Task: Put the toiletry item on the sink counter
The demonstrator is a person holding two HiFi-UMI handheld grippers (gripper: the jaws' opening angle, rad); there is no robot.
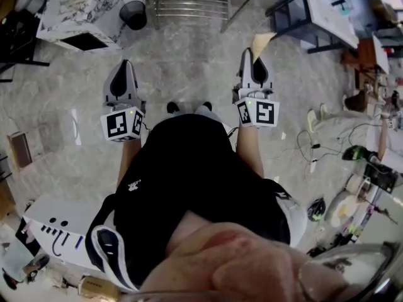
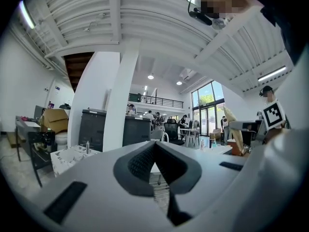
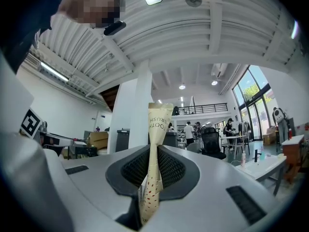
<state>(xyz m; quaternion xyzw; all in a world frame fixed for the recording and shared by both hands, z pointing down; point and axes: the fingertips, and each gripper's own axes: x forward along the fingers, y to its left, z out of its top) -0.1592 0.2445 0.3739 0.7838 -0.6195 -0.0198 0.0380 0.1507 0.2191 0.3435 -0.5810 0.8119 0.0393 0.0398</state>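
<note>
Head view, far left: a marble-look sink unit [image 1: 75,8] sits up in the top-left corner. A black bin [image 1: 133,14] is just to its right, and both stand on a grey stone floor [image 1: 189,74].
Left gripper: the left gripper [image 1: 126,65] is held out level over the floor, pointing away from the person and well apart from the sink unit.
Left gripper view: the fingers [image 2: 142,162] are shut pad to pad with the tips meeting in a point, so this one's just closed on itself. Past them you can see the sink unit with its tap low on the left, and a fat white pillar [image 2: 120,105] behind it.
Middle: the person's black top [image 1: 189,181] fills the centre, with shoe toes [image 1: 189,107] poking out between the two grippers. A metal rack [image 1: 189,5] runs along the top edge.
Right gripper: the right gripper [image 1: 250,55] is out in front too, roughly side by side with the left one.
Toiletry item: it's a toothbrush packet [image 1: 263,41], a beige paper sleeve sticking out past the right gripper's tips. It's up in the air over the floor and well apart from the sink unit, so not on it yet.
Right gripper view: the fingers [image 3: 135,168] are pulled in narrow, clamping the packet from both sides. It stands upright between the pads with "BRUSH" printed along it, and its top end is well clear above the tips.
Far right: there's a dark desk [image 1: 315,11] with bits on top in the upper right, and loose cables [image 1: 312,146] trail on the floor below it.
</note>
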